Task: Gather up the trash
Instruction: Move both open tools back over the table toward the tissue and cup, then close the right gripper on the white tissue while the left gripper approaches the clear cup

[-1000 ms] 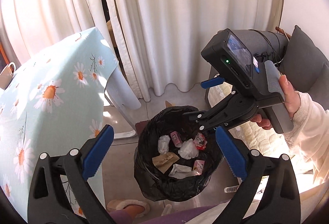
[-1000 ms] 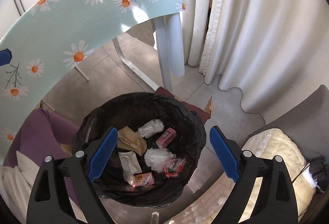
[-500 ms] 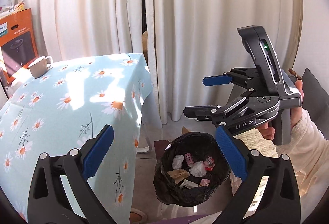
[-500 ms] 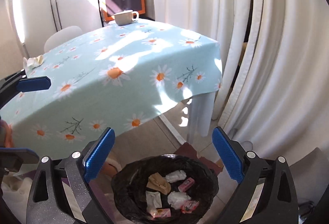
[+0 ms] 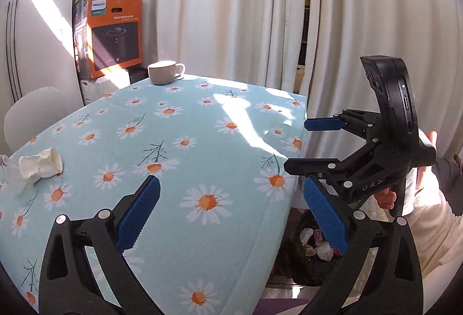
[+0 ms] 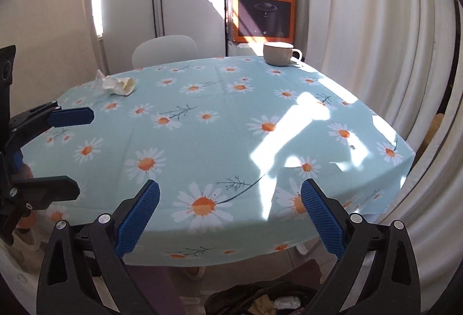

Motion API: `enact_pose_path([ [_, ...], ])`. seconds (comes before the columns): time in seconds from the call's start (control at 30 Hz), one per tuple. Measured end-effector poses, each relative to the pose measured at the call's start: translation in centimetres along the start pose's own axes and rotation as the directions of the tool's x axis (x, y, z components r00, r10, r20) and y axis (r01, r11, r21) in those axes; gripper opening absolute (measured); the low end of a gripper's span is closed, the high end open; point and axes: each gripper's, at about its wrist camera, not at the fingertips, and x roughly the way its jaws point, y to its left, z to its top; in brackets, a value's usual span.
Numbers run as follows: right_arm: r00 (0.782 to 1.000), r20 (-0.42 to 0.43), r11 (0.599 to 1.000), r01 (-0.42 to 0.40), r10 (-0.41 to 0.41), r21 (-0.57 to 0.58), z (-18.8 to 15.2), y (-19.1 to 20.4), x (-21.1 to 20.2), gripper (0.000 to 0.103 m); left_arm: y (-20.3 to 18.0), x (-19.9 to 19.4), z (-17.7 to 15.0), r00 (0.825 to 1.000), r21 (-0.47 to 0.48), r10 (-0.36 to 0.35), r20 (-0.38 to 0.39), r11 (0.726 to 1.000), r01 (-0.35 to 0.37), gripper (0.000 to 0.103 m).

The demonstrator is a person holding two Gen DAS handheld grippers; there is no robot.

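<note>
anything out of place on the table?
Yes: a crumpled white tissue wad lies on the daisy tablecloth near its far left edge, loose trash not yet in the black bin bag on the floor. The white cup stands upright at the far side; no spill visible.

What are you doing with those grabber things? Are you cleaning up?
Yes, tidying up. A person holds a gripper in each hand. The left gripper and right gripper are both empty, jaws open; the right one's have just been opening. Some rubbish is already in the black bin bag beside the table. A crumpled tissue is not yet picked up from the tablecloth.
</note>
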Motion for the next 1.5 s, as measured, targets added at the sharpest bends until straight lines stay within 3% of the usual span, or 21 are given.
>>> enact_pose_path([
  [0.23, 0.996, -0.041, 0.995, -0.078, 0.075, -0.07, 3.4, 4.6, 5.2, 0.094, 7.6, -3.3, -2.1, 0.983, -0.14, 0.181, -0.03, 0.973, -0.184, 0.097],
  [0.43, 0.991, -0.082, 0.989, -0.116, 0.109, -0.09, 6.3, 7.6, 8.7, 0.094, 13.1, -6.5, -3.3, 0.938, -0.2, 0.342, -0.062, 0.916, -0.347, 0.097],
  [0.57, 0.985, -0.103, 0.983, -0.149, 0.138, -0.106, 8.3, 9.7, 10.5, 0.094, 15.9, -8.9, -4.0, 0.913, -0.234, 0.399, -0.08, 0.883, -0.407, 0.097],
  [0.73, 0.975, -0.143, 0.973, -0.188, 0.169, -0.134, 11.1, 12.5, 12.9, 0.094, 18.1, -11.2, -4.7, 0.875, -0.209, 0.473, -0.103, 0.849, -0.484, 0.097],
  [0.9, 0.965, -0.165, 0.963, -0.226, 0.202, -0.147, 13.9, 15.2, 15.9, 0.094, 20.4, -12.7, -5.2, 0.859, -0.248, 0.498, -0.122, 0.822, -0.512, 0.097],
  [0.97, 0.953, -0.183, 0.954, -0.267, 0.241, -0.135, 15.0, 16.1, 17.4, 0.094, 21.2, -13.4, -5.2, 0.855, -0.261, 0.505, -0.121, 0.815, -0.518, 0.097],
  [1.17, 0.881, -0.216, 0.895, -0.442, 0.421, -0.06, 18.1, 17.8, 22.1, 0.094, 23.5, -15.1, -5.6, 0.833, -0.299, 0.537, -0.133, 0.779, -0.55, 0.097],
  [1.43, 0.856, -0.257, 0.882, -0.47, 0.449, -0.025, 20.1, 19.6, 28.6, 0.094, 25.8, -16.8, -6.5, 0.787, -0.315, 0.594, -0.167, 0.724, -0.614, 0.097],
  [1.5, 0.849, -0.271, 0.882, -0.472, 0.453, -0.004, 20.3, 19.8, 30.1, 0.094, 26.0, -17.2, -6.8, 0.783, -0.318, 0.598, -0.169, 0.719, -0.618, 0.097],
])
